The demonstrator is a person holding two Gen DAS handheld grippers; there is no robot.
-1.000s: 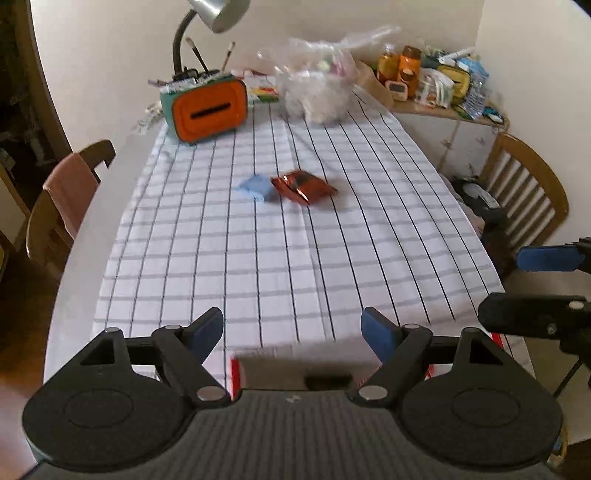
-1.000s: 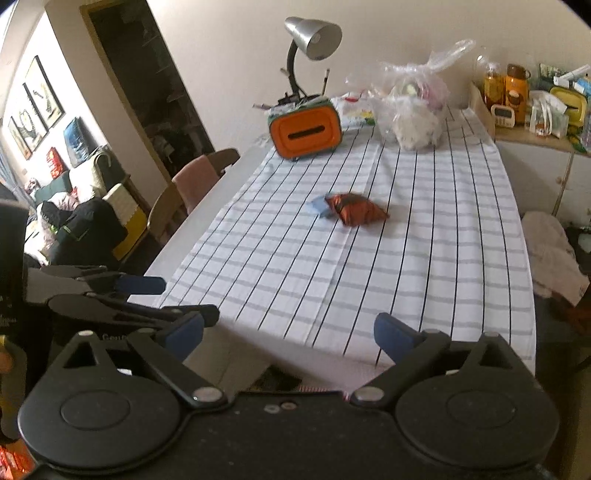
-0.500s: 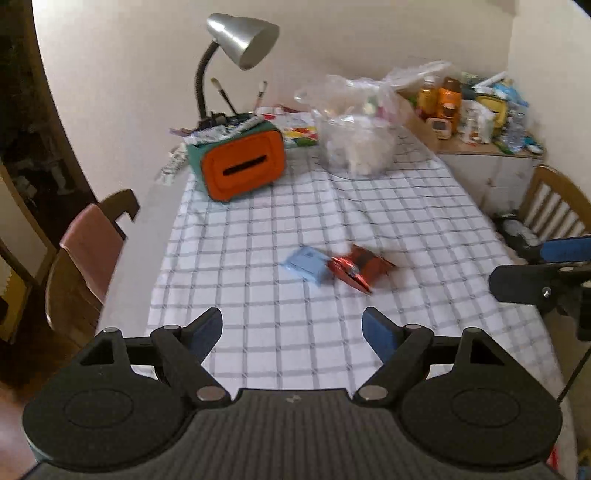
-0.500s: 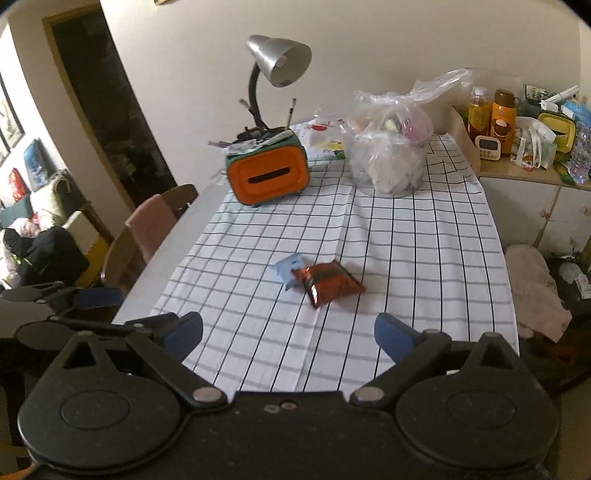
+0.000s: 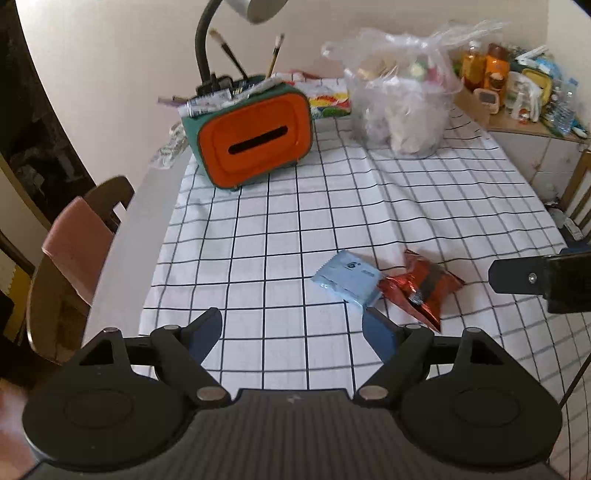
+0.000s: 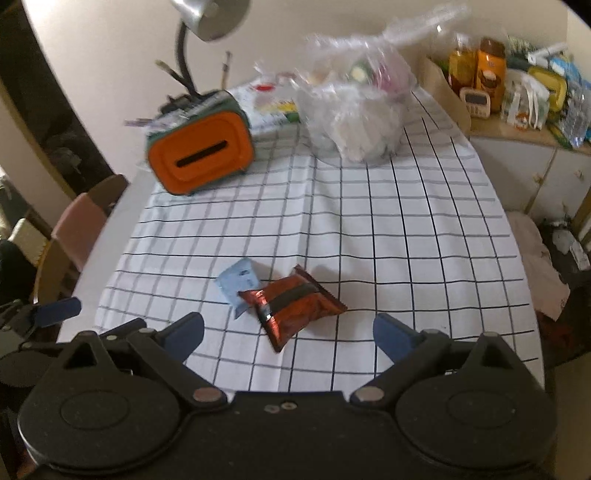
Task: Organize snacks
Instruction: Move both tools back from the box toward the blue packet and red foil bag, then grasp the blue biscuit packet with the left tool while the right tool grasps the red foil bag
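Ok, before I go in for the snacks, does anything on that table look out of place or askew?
Two things stand out. The red snack packet overlaps a corner of the light blue packet, both skewed to the grid of the checked cloth. The orange tissue box sits tipped back on its legs, slot facing us. Nothing looks spilled.

Room: plain cream wall (image 5: 110,74) behind the counter (image 5: 122,236), which has a pale top w/ a white black-grid cloth (image 5: 406,206) over most of it. Gooseneck desk lamp (image 5: 258,7), silver shade, at far end by the wall. Wooden chair (image 5: 85,236) w/ pink cloth over its back, on the left side. Second wooden chair (image 5: 580,192), right edge. Low white cabinet (image 6: 535,173) at far right, top crowded w/ bottles & packets. Dark doorway (image 6: 37,110) at left. Soft, even light; no window seen.
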